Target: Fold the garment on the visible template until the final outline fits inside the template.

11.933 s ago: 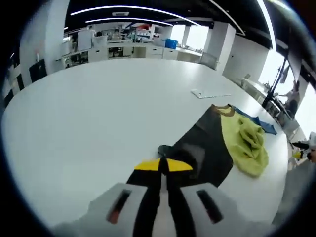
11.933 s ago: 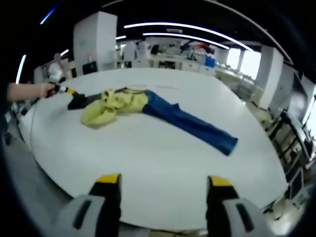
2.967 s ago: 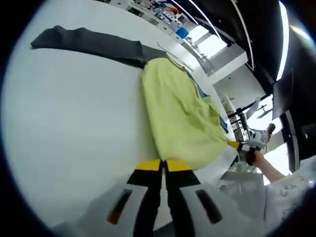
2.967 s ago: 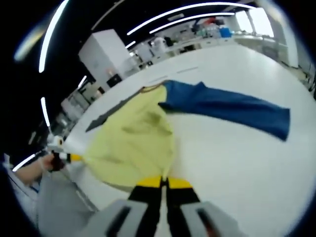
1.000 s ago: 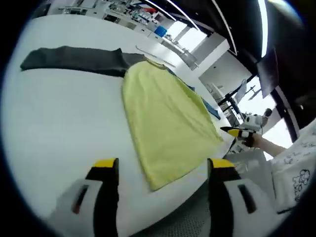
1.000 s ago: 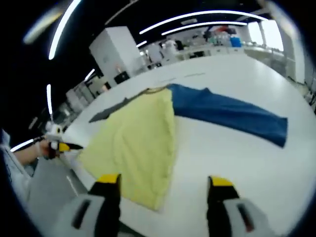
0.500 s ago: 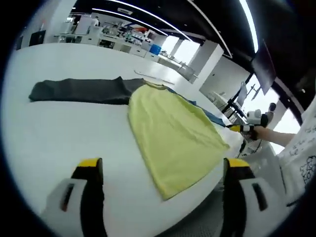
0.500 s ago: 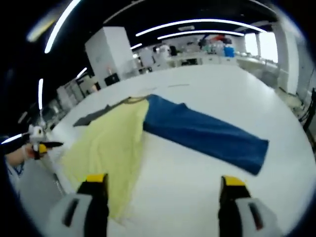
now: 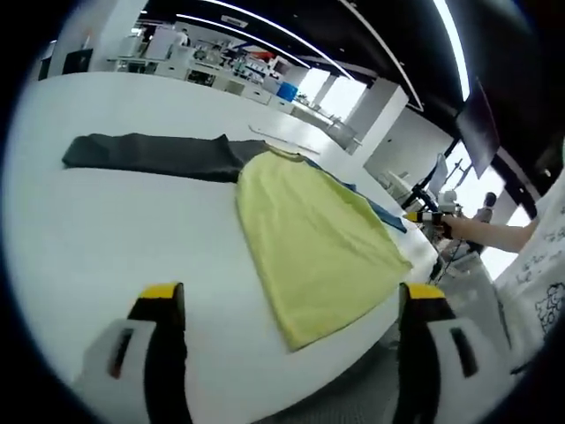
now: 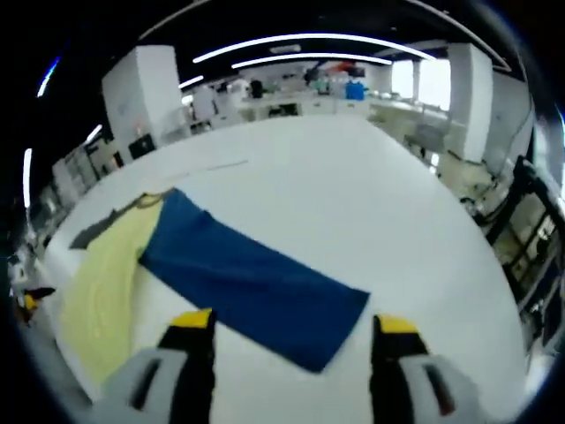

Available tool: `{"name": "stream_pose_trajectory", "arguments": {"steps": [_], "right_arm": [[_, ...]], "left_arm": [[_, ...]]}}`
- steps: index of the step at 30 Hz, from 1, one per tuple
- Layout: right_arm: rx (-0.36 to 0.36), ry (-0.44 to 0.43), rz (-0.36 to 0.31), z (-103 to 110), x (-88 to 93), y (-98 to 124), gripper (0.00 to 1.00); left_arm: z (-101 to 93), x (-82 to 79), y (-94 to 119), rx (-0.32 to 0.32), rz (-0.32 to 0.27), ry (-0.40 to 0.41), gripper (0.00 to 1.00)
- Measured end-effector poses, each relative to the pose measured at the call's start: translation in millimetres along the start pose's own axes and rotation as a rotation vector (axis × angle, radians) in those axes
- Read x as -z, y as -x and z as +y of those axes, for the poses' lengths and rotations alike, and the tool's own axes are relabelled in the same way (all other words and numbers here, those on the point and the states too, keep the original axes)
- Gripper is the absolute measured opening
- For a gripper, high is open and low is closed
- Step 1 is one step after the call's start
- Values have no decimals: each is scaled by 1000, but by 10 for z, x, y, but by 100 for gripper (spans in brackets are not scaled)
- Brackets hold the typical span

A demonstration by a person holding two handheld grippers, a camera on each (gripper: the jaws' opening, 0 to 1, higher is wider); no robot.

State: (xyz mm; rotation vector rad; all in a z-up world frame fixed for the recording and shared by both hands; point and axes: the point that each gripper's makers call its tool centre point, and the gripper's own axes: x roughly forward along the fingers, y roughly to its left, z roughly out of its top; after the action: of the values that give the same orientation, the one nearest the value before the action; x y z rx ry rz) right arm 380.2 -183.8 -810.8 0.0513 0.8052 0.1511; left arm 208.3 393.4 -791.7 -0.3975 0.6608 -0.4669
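A long-sleeved garment lies flat on the white table [image 9: 106, 238]. Its yellow body [image 9: 309, 238] runs from the collar [image 9: 281, 152] down to the near table edge. One dark grey sleeve [image 9: 150, 155] stretches out to the left, and a sliver of the blue sleeve [image 9: 381, 210] shows beyond the body. My left gripper [image 9: 293, 296] is open, just short of the yellow hem. My right gripper [image 10: 294, 322] is open over the cuff end of the blue sleeve [image 10: 252, 287], with the yellow body [image 10: 101, 291] to its left. The right gripper [image 9: 425, 216] also shows past the body, in a hand.
A thin flat white sheet [image 9: 281, 140] lies on the table beyond the collar. The table edge [image 10: 494, 291] curves round on the right, with black frames [image 10: 530, 238] on the floor past it. Lab benches [image 10: 300, 104] line the far wall.
Both grippers, shut on the yellow hem three seconds ago, have let go and stand open; the body now lies spread flat. The right view has swung over to the blue sleeve.
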Motion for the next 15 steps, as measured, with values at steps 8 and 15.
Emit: {"name": "stream_pose_trajectory", "arguments": {"steps": [8, 15], "right_arm": [[104, -17, 17, -289, -30, -126, 33], [134, -56, 46, -500, -52, -333, 28]], "left_arm": [[-17, 58, 16, -15, 10, 16, 96], [-27, 117, 2, -25, 22, 32, 94]]}}
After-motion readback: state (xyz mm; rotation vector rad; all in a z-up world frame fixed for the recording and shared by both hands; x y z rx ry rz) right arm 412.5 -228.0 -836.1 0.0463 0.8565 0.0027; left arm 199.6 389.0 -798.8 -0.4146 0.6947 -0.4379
